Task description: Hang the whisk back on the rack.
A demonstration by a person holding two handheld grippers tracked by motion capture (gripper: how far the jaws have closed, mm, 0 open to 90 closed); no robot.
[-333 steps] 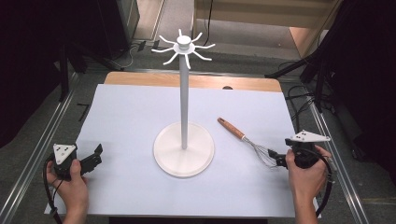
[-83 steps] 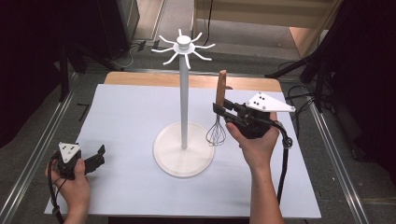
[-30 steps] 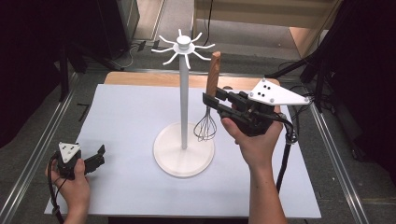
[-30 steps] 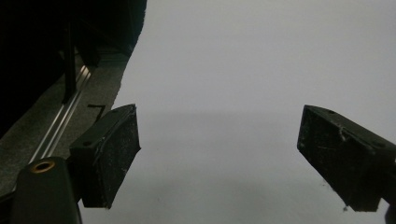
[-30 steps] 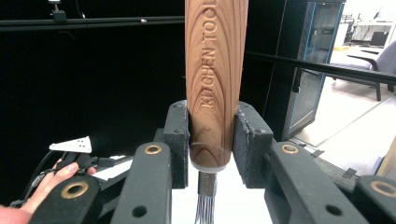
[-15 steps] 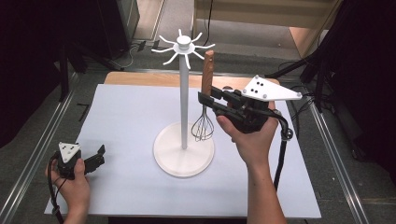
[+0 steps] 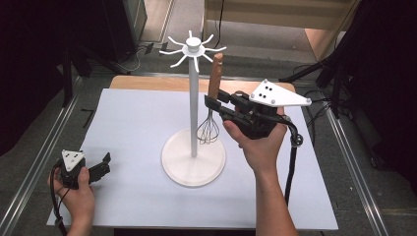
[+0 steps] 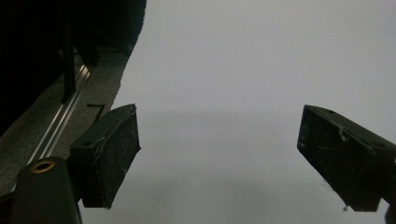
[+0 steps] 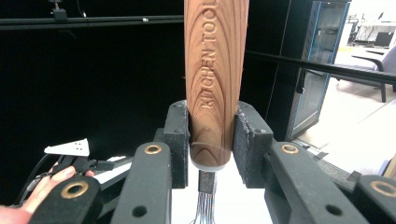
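I am holding a whisk (image 7: 211, 110) up beside the stand (image 7: 193, 105).

My right claw (image 7: 212, 104) is squeezing the wooden handle (image 9: 215, 79) tight, with the wires hanging down just above the stand's round base (image 7: 193, 163). My left claw (image 7: 101, 165) is resting low at the near left of the white table (image 7: 128, 118), its jaws spread wide and gripping nothing.

The high view looks forward and down on the whole surface (image 7: 133, 123), the left gripper view skims close along it, and the right gripper view faces level, catching the left gripper (image 9: 93, 164) at lower left.
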